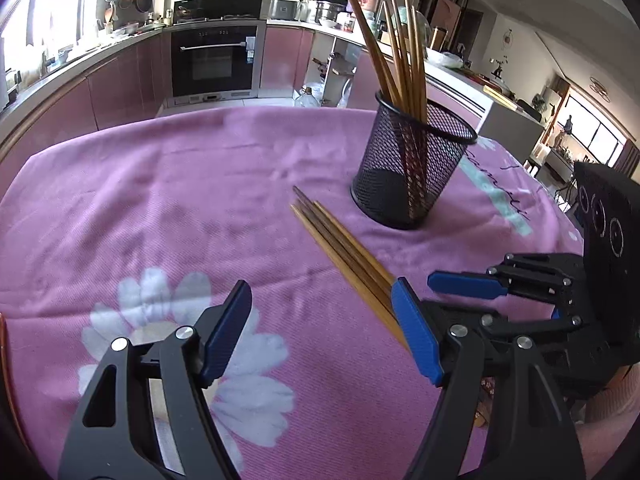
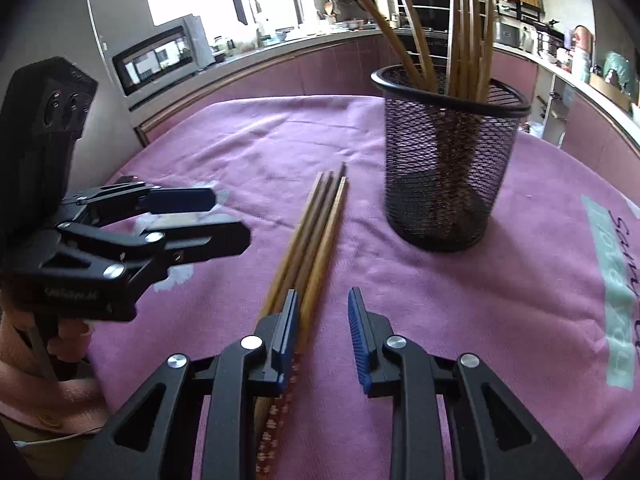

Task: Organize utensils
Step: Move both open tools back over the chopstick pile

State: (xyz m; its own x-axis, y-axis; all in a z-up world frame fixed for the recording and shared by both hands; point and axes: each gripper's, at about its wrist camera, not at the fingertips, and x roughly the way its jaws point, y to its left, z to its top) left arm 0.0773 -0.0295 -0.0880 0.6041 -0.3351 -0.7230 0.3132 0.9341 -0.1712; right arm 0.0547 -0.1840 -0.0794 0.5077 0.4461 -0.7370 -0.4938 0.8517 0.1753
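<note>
The right gripper [image 2: 322,328], jaws narrowly apart and pinching nothing, sits over the near ends of 4 loose chopsticks [image 2: 316,232], which run lengthwise away toward the mesh holder [image 2: 448,176]. The left gripper [image 1: 320,332] hangs spread, empty, beside them.

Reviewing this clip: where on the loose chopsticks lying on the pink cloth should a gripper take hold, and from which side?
Probably near the thick handle ends of the loose chopsticks, coming down from above with the fingers astride the bundle. They lie flat and side by side on the pink cloth, thin tips toward the mesh holder. The right gripper is nearest, with the bundle at its left finger.
</note>
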